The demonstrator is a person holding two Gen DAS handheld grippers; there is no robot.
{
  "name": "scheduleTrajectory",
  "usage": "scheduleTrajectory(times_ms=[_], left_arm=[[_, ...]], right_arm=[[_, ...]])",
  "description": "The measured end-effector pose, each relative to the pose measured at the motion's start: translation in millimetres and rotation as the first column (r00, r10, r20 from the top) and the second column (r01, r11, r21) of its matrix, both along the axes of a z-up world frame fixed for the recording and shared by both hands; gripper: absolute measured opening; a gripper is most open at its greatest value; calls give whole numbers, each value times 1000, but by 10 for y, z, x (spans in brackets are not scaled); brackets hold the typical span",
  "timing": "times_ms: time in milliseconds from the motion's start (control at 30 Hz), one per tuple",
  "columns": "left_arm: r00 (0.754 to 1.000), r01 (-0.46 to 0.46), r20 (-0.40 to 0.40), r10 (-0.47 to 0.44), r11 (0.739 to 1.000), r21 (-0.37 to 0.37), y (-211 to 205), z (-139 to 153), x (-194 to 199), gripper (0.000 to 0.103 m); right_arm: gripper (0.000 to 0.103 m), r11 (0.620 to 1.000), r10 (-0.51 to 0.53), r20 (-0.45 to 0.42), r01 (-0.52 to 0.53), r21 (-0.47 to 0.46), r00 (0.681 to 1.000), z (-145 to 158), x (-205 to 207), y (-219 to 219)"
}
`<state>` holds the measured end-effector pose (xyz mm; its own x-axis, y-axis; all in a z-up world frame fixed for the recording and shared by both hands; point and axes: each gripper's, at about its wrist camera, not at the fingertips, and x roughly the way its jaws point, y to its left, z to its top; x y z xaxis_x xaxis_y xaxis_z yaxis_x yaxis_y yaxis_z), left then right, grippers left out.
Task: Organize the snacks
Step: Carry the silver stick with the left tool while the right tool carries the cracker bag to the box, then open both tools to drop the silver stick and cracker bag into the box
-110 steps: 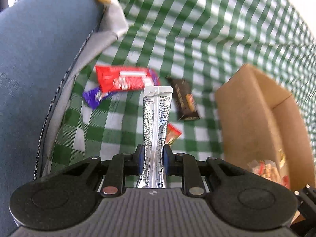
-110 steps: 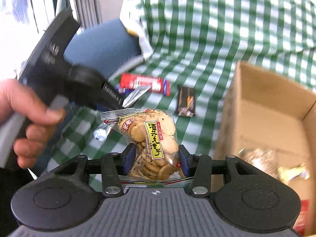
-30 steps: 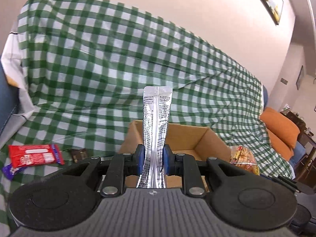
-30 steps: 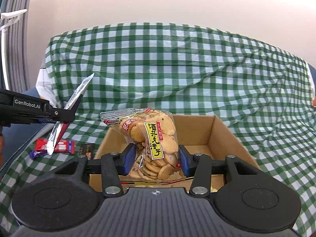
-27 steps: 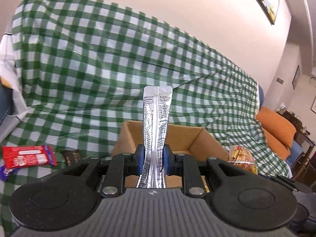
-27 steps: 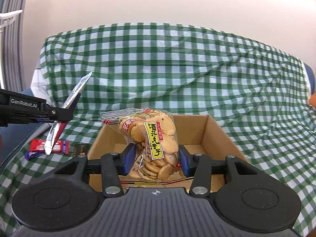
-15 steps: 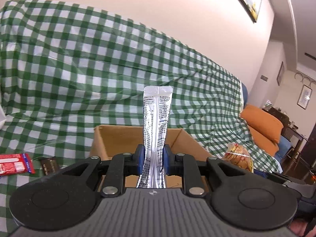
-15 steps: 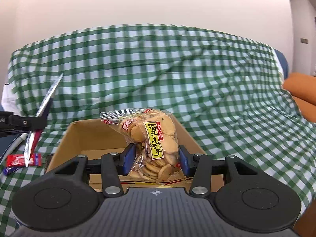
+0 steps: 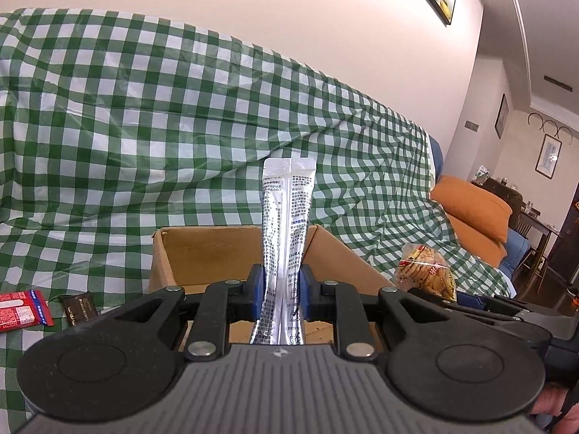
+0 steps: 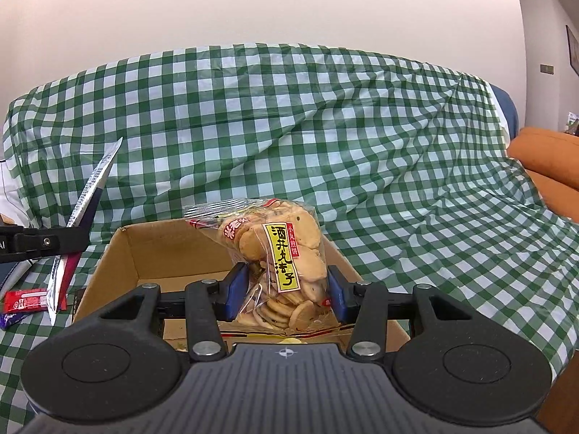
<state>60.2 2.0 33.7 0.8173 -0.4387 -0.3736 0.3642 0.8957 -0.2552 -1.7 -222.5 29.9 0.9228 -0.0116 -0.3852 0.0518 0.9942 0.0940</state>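
Observation:
My left gripper (image 9: 278, 293) is shut on a tall silver sachet (image 9: 287, 224) that stands upright between its blue pads. My right gripper (image 10: 287, 291) is shut on a clear bag of round crackers (image 10: 278, 253) with a yellow label. Both are held over the near side of an open cardboard box (image 9: 202, 249) (image 10: 173, 249) on the green checked cloth. In the right wrist view the left gripper (image 10: 61, 240) and its sachet (image 10: 90, 188) show at the left edge. The cracker bag (image 9: 427, 275) appears at the right in the left wrist view.
A red packet (image 9: 21, 311) (image 10: 27, 298), a dark brown packet (image 9: 79, 307) and a purple wrapper (image 10: 11, 318) lie on the cloth left of the box. Orange cushions (image 9: 470, 213) sit to the right. The sofa back rises behind the box.
Both grippers have swung right with their snacks still held. The box has shifted left in both views and the loose packets have slid toward the left edge.

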Motion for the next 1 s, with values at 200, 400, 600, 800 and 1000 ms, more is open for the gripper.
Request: scheduleTrajectory(times_ms=[200,400,600,800,1000], left_arm=[[1000,4,2,-4,1000,3,-25,7,6,22],[1000,11,5,-11,1000,12,-38,2,2,22],[1000,8,6,-8,1000,7,-27,3,-5,22],[1000,11,7,-11,1000,9,-32,9,-3,22],[999,42,-30,-43,999,-13,-38,-12,22,34]], right_arm=[[49,1000,0,0,0,-1,1000,2,-3,5],[49,1000,2,3,-2,-5,1000,-5,1,14],[49,1000,7,8,-7,-10,1000,-6,-14,36],[49,1000,5,9,-5,-13,1000,-10,-28,50],[51,1000,5,0,-5,-19,1000,-17,-18,51]])
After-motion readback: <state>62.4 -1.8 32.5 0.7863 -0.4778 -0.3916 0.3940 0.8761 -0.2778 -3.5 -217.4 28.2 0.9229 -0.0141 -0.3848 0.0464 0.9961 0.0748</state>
